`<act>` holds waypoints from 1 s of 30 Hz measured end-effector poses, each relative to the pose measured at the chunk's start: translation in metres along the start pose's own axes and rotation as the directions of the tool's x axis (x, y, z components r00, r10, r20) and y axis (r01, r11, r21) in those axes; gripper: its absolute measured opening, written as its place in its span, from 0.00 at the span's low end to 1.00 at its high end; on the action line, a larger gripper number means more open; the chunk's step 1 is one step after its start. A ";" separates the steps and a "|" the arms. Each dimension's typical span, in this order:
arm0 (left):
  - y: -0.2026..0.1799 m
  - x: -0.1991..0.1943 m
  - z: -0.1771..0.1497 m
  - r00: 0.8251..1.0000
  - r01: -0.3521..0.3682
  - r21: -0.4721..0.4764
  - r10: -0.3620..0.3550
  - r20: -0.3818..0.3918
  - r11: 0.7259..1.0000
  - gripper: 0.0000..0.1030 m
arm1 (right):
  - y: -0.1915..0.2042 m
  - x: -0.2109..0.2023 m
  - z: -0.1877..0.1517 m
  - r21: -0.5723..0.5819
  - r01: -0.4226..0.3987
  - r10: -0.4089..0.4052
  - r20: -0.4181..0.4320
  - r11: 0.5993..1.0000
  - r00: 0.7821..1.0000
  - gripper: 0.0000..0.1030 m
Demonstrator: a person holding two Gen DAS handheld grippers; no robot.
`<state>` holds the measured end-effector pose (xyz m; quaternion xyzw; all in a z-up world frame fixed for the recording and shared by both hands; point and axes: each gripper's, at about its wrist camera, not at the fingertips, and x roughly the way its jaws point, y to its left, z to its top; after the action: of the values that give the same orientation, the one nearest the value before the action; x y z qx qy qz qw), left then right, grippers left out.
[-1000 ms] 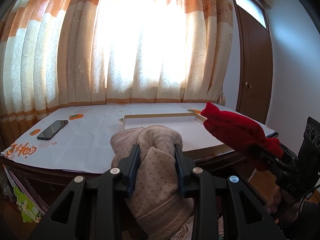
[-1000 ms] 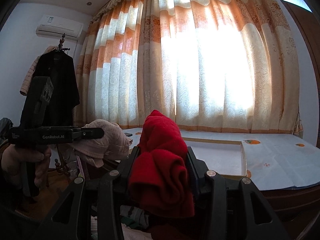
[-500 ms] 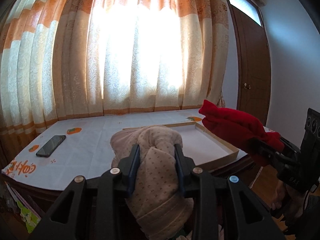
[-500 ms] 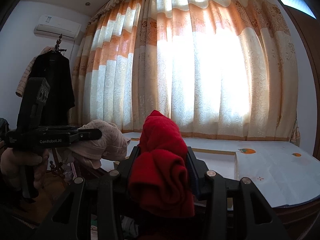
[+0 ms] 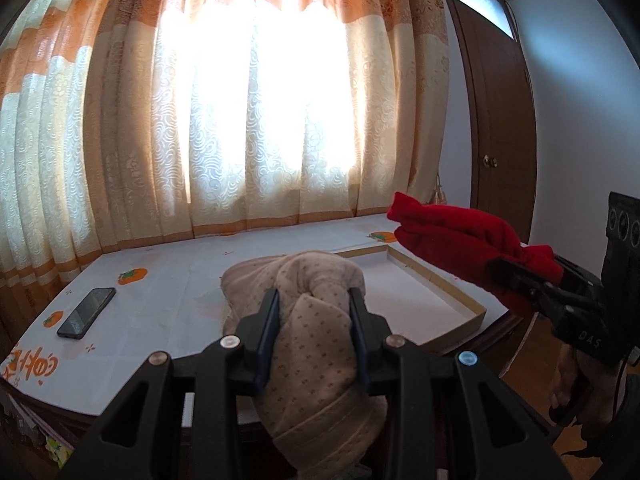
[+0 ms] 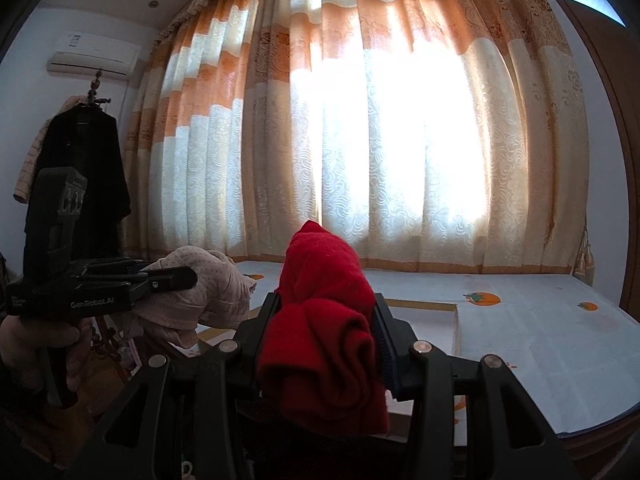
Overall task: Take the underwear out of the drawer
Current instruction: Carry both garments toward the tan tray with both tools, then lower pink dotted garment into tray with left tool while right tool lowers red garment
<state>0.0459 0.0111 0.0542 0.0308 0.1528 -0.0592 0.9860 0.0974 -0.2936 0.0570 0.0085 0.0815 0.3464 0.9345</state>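
Observation:
My left gripper (image 5: 314, 300) is shut on a rolled beige dotted underwear (image 5: 316, 344), which bulges out ahead of and below the fingers. My right gripper (image 6: 326, 304) is shut on a rolled red underwear (image 6: 324, 320). Each is seen from the other camera: the red underwear (image 5: 460, 236) at the right of the left wrist view, the beige underwear (image 6: 200, 292) at the left of the right wrist view. Both hang in the air over the near edge of a table (image 5: 168, 280) with a white, orange-printed cover. No drawer is in view.
A shallow cardboard tray (image 5: 432, 304) with a white bottom lies on the table ahead. A black phone (image 5: 86, 312) lies at the table's left. Curtains (image 5: 260, 100) hang behind the table, a brown door (image 5: 500, 140) at the right, coats (image 6: 80, 168) on a rack at the left.
Both grippers have risen and gone forward toward the table with their bundles; the table top and tray now sit lower and closer in both views. Grips are unchanged.

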 end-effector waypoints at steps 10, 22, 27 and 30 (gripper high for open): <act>-0.008 0.040 0.022 0.999 0.030 0.034 -0.029 -0.034 0.999 0.31 | -0.021 0.027 0.009 0.026 0.031 -0.029 -0.070 0.999 0.997 0.45; -0.010 0.103 0.046 0.988 0.072 -0.006 -0.072 -0.135 0.997 0.31 | -0.052 0.065 0.020 0.037 0.083 -0.076 -0.167 0.996 0.983 0.45; -0.013 0.127 0.053 0.984 0.067 -0.012 -0.068 -0.164 0.998 0.31 | -0.068 0.086 0.021 0.033 0.108 -0.099 -0.211 0.994 0.972 0.45; -0.015 0.140 0.058 0.982 0.065 -0.019 -0.068 -0.176 0.998 0.31 | -0.076 0.098 0.022 0.038 0.122 -0.110 -0.243 0.992 0.964 0.45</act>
<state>0.1941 -0.0230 0.0657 0.0241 0.2410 -0.0880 0.9662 0.2233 -0.2868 0.0589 -0.0137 0.2038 0.2873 0.9358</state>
